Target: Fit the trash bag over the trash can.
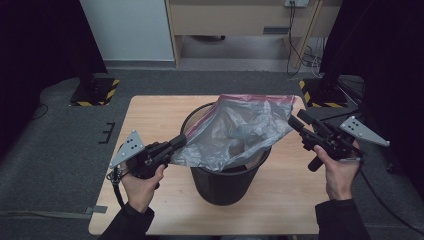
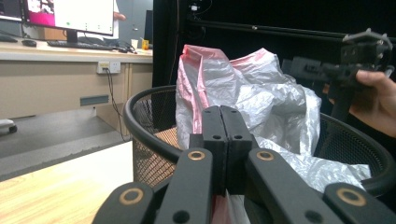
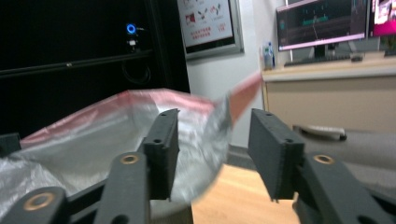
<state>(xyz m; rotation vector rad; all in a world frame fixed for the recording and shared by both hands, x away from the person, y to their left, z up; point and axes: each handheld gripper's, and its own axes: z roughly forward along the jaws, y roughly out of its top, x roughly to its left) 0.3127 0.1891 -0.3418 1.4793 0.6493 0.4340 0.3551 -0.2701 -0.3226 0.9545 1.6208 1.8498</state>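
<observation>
I'm holding my left hand-held gripper (image 1: 179,141) at the near-left rim of the black mesh bin (image 1: 225,182), w/ its jaws pressed fully together on the edge of the plastic bag (image 1: 235,132). In the left gripper view the two black jaws are meeting flat, and a bit of pink-and-clear film is poking out below them, so that side is pinching the bag tight.

The bag, translucent grey w/ a pink-red strip along its mouth, is sitting in the bin and billowing up above the rim, stretched across the opening from my left hand-held gripper toward the far-right corner. The bin itself is standing upright in the middle of the wooden counter (image 1: 150,115).

My right hand-held gripper (image 1: 295,120) is hovering at the right side of the bin, level w/ the bag's upper right corner. Its jaws are standing about halfway apart, w/ nothing clamped. In the right gripper view the bag's pink-edged mouth (image 3: 177,100) is lying behind and betw. the jaws, blurred at the corner, but the pads aren't pressing on it. Whether a jaw tip is brushing the film I can't tell.

My left hand (image 1: 142,187) and right hand (image 1: 340,175) are both coming in from the near edge, dark sleeves at the wrists
</observation>
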